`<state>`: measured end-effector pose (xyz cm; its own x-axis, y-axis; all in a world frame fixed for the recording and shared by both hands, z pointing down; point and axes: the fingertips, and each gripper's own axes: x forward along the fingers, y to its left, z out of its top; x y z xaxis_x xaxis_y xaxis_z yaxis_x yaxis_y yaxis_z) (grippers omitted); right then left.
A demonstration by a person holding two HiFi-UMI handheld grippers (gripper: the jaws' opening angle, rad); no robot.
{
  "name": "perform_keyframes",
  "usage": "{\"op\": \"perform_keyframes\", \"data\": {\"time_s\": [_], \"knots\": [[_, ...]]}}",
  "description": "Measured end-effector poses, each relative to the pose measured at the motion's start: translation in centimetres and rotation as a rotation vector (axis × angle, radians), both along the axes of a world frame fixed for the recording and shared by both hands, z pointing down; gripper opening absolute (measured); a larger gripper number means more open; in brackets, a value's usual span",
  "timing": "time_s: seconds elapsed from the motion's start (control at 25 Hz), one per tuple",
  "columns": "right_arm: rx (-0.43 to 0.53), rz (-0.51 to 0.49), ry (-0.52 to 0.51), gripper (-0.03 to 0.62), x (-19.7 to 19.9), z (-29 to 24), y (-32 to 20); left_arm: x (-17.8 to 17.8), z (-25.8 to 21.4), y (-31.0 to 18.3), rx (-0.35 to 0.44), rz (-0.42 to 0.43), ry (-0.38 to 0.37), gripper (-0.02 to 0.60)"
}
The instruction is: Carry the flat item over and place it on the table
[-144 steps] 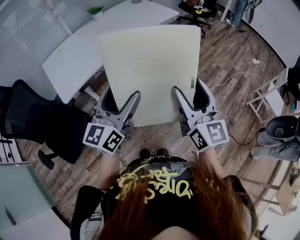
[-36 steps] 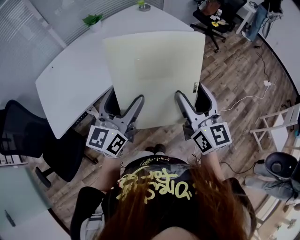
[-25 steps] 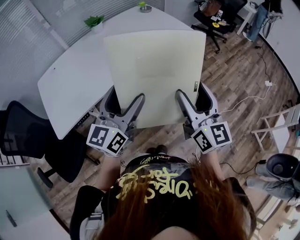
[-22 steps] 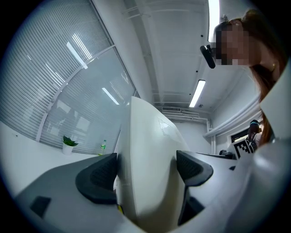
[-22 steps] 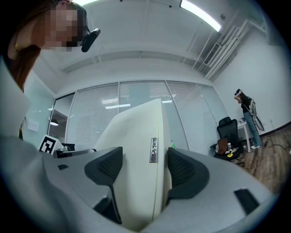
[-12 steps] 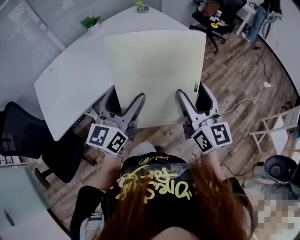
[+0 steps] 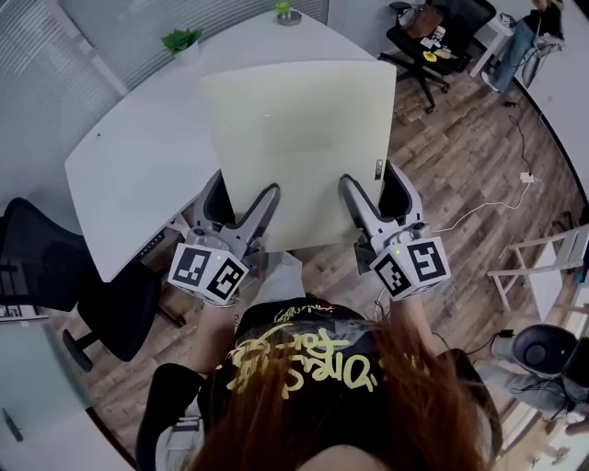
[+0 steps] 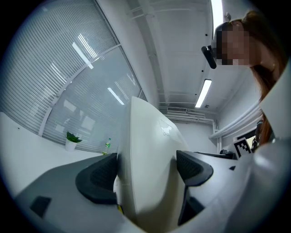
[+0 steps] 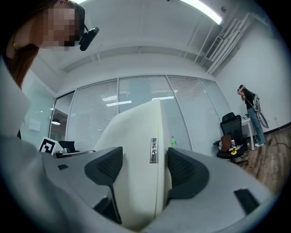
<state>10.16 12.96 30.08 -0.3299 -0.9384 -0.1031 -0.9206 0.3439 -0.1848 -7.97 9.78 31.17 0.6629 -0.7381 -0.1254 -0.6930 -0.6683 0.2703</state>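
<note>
A large flat pale cream board (image 7: 299,147) is held level in front of the person, its far part over the white curved table (image 7: 138,152). My left gripper (image 7: 241,198) is shut on the board's near left edge, and my right gripper (image 7: 373,189) is shut on its near right edge. In the left gripper view the board (image 8: 150,164) fills the gap between both dark pads. The right gripper view shows the board (image 9: 136,159) clamped the same way, with a small metal button strip (image 9: 154,150) on its edge.
A black office chair (image 7: 69,285) stands left of the person by the table's near corner. A potted plant (image 7: 184,41) and a bottle (image 7: 285,11) sit at the table's far edge. Another chair (image 7: 442,28) and a floor cable (image 7: 479,207) lie to the right.
The person has stepped slightly toward the table with the board, which now reaches a little further over it. Both grippers keep the same hold.
</note>
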Motion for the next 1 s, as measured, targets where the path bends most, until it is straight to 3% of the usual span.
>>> {"op": "perform_keyframes", "data": {"time_s": [1.0], "knots": [[0.027,0.027,-0.016,0.314,0.1,-1.6,-24.1,0.2,-2.1,-24.7,0.044,0.037,-0.009,0.405]]}}
